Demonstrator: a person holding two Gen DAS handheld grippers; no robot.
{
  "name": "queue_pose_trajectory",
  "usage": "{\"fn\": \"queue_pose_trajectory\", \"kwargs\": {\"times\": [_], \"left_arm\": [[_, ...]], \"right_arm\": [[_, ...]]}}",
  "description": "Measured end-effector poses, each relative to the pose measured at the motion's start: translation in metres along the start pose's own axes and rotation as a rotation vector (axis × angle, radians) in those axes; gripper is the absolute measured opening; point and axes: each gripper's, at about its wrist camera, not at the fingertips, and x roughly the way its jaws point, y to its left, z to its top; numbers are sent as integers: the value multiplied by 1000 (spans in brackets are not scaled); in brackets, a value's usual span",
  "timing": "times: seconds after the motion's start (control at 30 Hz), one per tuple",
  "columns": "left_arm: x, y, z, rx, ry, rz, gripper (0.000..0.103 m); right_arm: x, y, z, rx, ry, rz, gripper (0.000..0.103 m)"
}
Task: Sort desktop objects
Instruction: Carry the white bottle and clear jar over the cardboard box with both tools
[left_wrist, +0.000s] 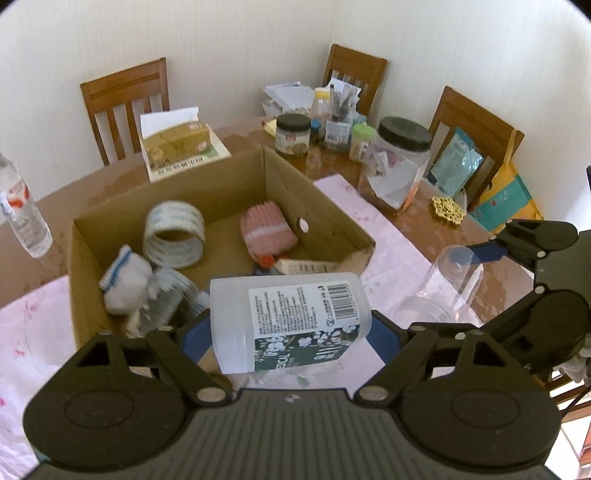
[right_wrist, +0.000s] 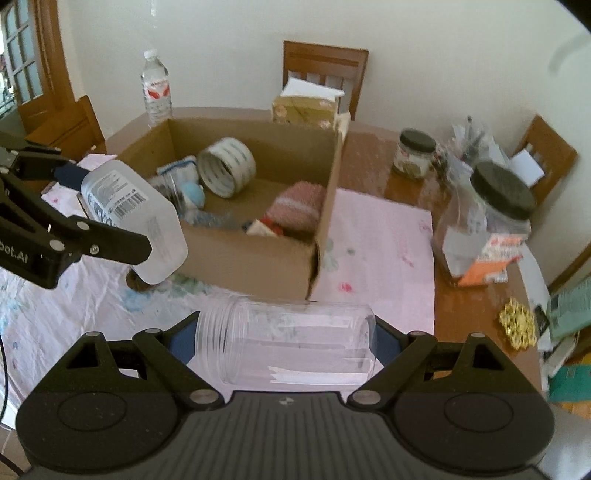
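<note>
Wooden chairs (left_wrist: 127, 105) ring a brown table (left_wrist: 424, 225) half covered by a pale pink cloth (right_wrist: 384, 258), and a cardboard box (right_wrist: 258, 258) sits open in the middle of that cloth. Inside it already lie a roll of clear tape (left_wrist: 173, 232), a pink knitted bundle (left_wrist: 266, 229), a white-and-blue sock (left_wrist: 125, 280) and some small clutter I can't make out, so a fair part of the sorting looks done.

Both hands are loaded. The left gripper (left_wrist: 291, 332) is clamped on a frosted white bottle (left_wrist: 288, 317) with a green label, held sideways above the box's near edge. The right gripper (right_wrist: 284, 343) is clamped end to end on an empty clear jar (right_wrist: 284, 347) (lying on its side between the pads), just off the box's near right corner.

Those two presumably go in next. What remains, as I judge it, is the crowd at the table's far right corner: dark-lidded jars (right_wrist: 491, 221), papers, a gold trinket (right_wrist: 517, 326), plus a water bottle (right_wrist: 157, 88) and tissue box (left_wrist: 177, 144) beyond the box.
</note>
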Motion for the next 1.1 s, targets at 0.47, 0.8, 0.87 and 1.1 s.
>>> {"fn": "queue_pose_trajectory", "kwargs": {"times": [0.47,0.8,0.87,1.1], "left_arm": [[14,33,47,40,-75,53,81],[18,43,49,73,-51,71,89],[18,45,44,73,-35,80,89],[8,57,23,51,14,73,89]], "right_arm": [[-6,5,40,-33,-58,-7,94],[2,8,58,-70,-58,4,94],[3,8,62,-77,-60,9,94],[13,8,86,-96,-67,41,94]]}}
